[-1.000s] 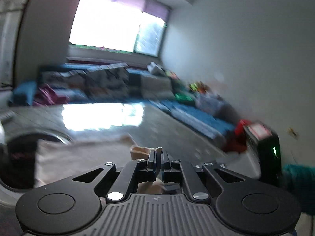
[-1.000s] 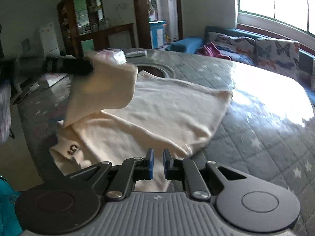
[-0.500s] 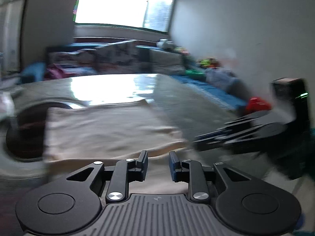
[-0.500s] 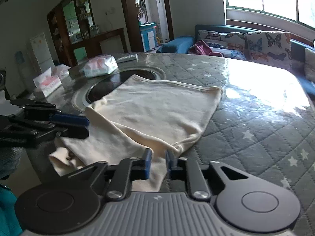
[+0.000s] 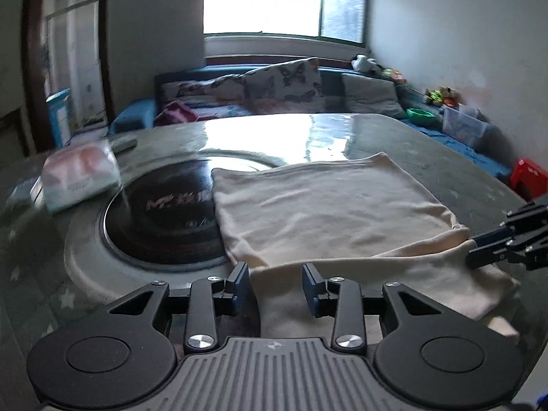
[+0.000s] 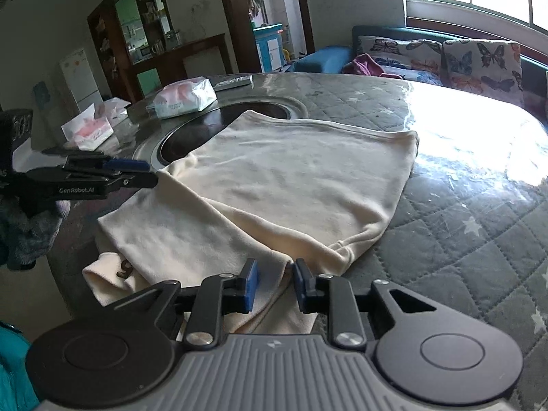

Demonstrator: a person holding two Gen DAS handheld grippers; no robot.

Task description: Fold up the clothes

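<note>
**Cream garment half-folded on quilted table, both grippers empty**

A round table (image 6: 479,226) w/ grey star-quilted cover under glossy film fills the room's foreground; a sofa (image 6: 445,54) w/ butterfly cushions sits behind, under a bright window. A dark circular inset (image 5: 164,219) marks the table centre. The cream garment (image 6: 291,185) lies flat across the table, its far-left corner overlapping the inset, one layer folded over another, near edge hanging off the table rim. A tissue pack (image 6: 185,97) rests beyond the inset; a 2nd pack (image 6: 87,130) sits further left. Left gripper (image 5: 275,284) hovers at the garment's near edge, fingers well apart, nothing between them. Right gripper (image 6: 272,282) is over the folded corner, fingers apart, also holding nothing.
</note>
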